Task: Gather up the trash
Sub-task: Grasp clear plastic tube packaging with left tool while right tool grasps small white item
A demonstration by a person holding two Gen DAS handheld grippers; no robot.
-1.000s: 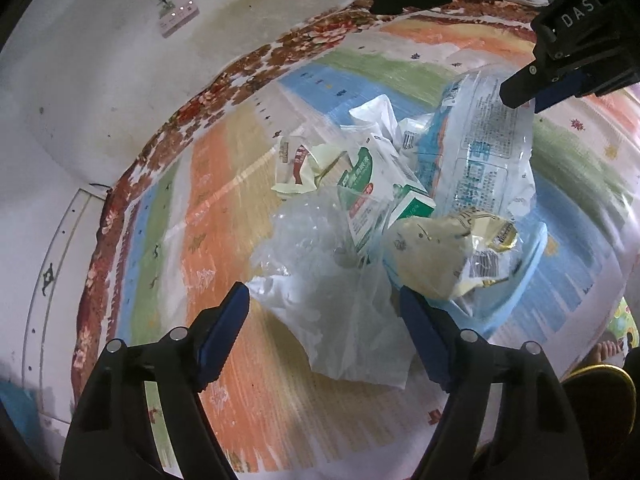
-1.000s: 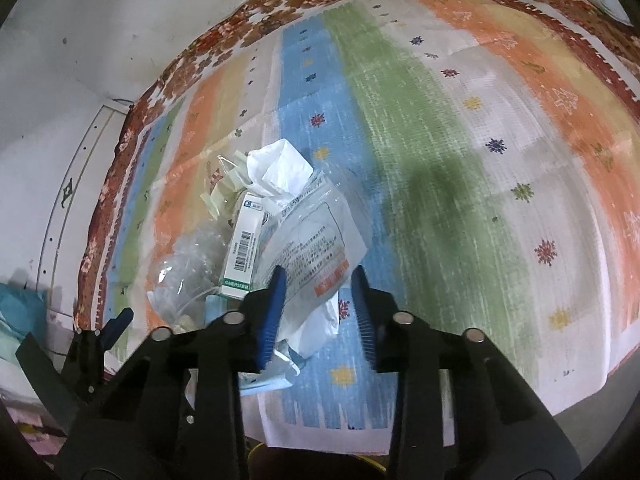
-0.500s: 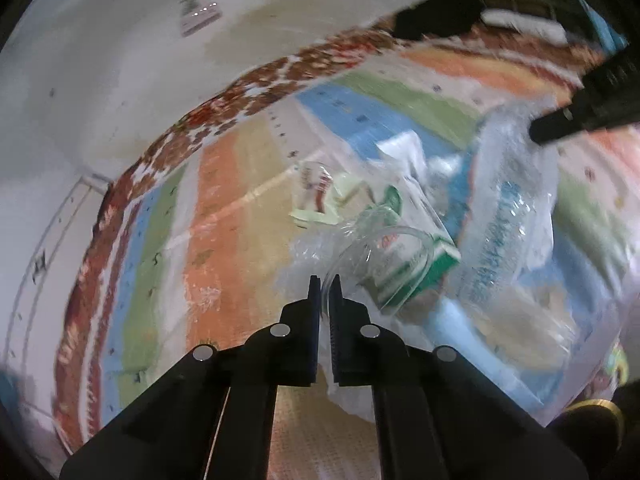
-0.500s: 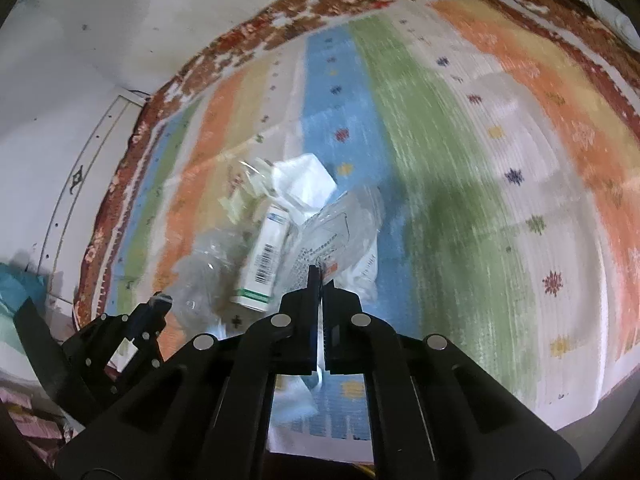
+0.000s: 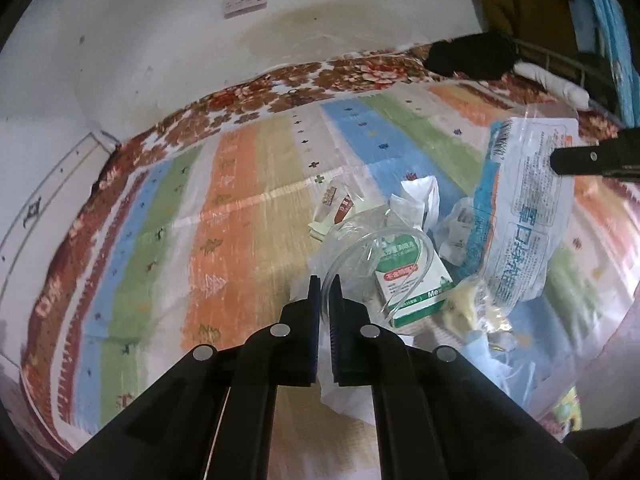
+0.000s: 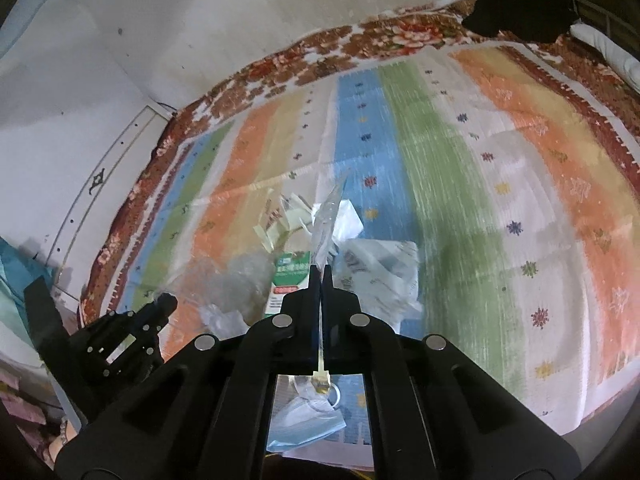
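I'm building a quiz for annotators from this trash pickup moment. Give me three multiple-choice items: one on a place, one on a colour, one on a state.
1. The green-and-white carton lies:
A. on the striped cloth
B. on the wall
C. in a bin

2. The power strip on the wall is:
A. black
B. pink
C. green

3. The right tool is:
A. wide open
B. shut on the clear printed bag
C. out of view

Answers:
1 A, it sits among the litter on the cloth.
2 B, pink casing shows.
3 B, the bag's film is pinched between its pads.
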